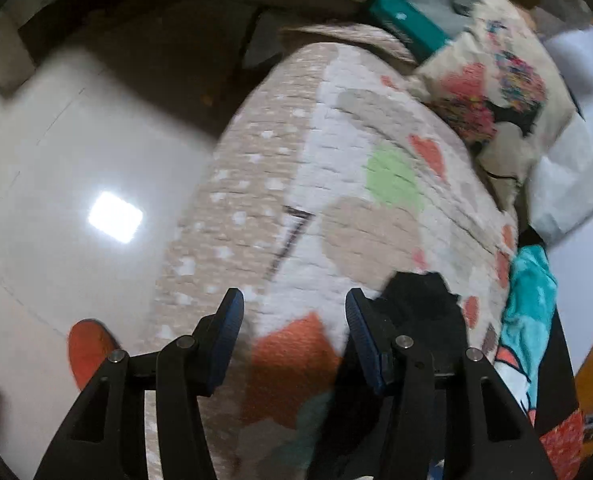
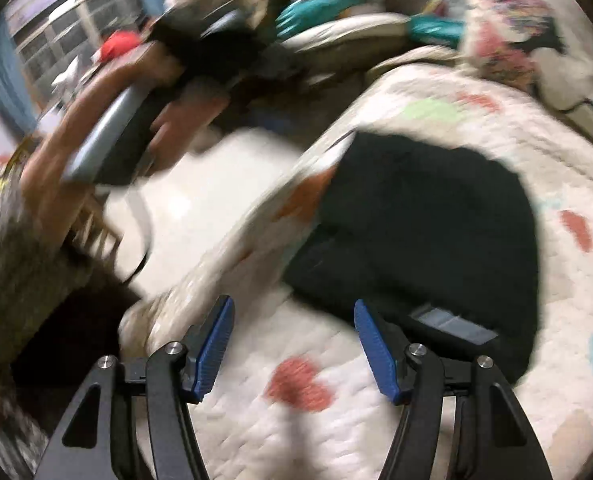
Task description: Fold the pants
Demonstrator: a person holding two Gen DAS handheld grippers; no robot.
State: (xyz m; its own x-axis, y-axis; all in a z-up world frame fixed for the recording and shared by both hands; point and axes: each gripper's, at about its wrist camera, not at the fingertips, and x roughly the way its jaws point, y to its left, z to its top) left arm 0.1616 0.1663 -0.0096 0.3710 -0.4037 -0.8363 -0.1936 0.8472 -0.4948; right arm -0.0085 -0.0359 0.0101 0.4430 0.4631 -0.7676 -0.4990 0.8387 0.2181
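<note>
Covering the bed, a heart-print quilt (image 2: 436,360) carries black pants (image 2: 428,216) beside glossy floor (image 1: 56,160).

Left tool (image 1: 292,312): black linkage arms; silver pivot screws; ribbed blue pads; right tool (image 2: 294,318) alike.

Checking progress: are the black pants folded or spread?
Folded: the black pants lie as one compact block on the quilt.

Black pants (image 2: 416,216), heart-patterned quilt (image 2: 476,112)
</note>
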